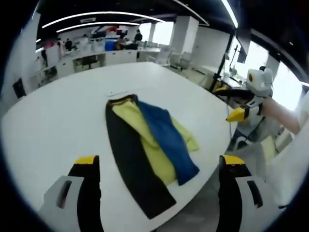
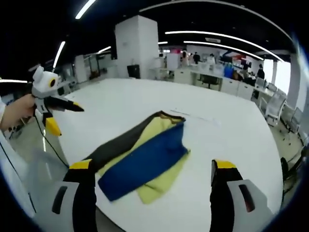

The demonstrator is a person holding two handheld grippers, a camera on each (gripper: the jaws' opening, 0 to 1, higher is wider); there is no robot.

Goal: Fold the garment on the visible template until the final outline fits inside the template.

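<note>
While the garment (image 1: 147,147) lies part-folded in black, yellow and blue layers near the table (image 1: 58,111) edge closest to me, my left gripper (image 1: 159,166) hangs released above that edge and my right gripper (image 2: 152,169) is likewise spread and empty. I judge each should pinch one outer layer at its end, folding slowly inward to keep edges aligned.

Soft matt cloth garment (image 1: 149,145), smooth white table (image 1: 58,121) with slight sheen
</note>
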